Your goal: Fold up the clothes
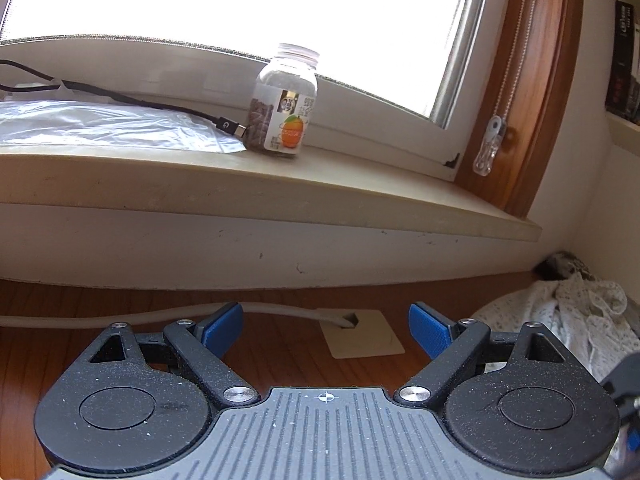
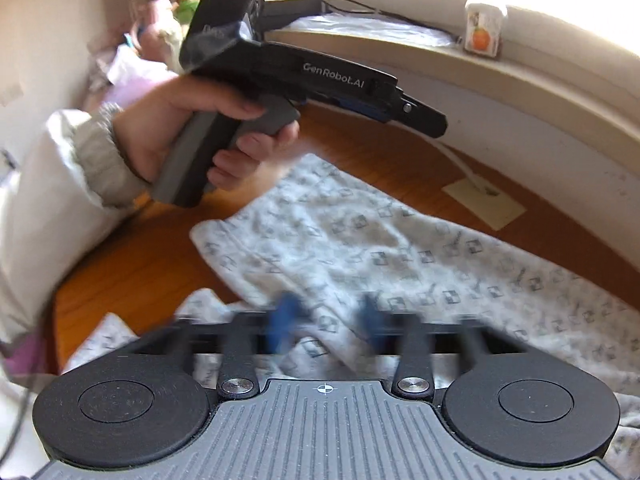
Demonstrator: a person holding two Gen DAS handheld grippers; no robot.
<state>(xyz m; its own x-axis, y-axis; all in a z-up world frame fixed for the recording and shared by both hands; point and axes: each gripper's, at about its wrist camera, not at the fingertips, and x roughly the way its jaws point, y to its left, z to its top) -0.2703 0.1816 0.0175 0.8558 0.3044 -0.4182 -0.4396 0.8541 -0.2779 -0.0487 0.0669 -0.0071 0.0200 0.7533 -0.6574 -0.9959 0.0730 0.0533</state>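
Lying spread and rumpled across the wooden bench (image 2: pixel 132 272): patterned white garment (image 2: pixel 360 248), one edge partly doubled near the front. No neat fold showing; fitting either an early fold or a piece being reopened. Hovering empty, fingers apart: left claw (image 1: pixel 326 326). Blurring over the cloth, fingers parted, gripping nothing visible: right claw (image 2: pixel 326 322).

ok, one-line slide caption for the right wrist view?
Right gripper, motion-blurred, above the patterned white garment on the wooden table; left gripper held raised near the windowsill.
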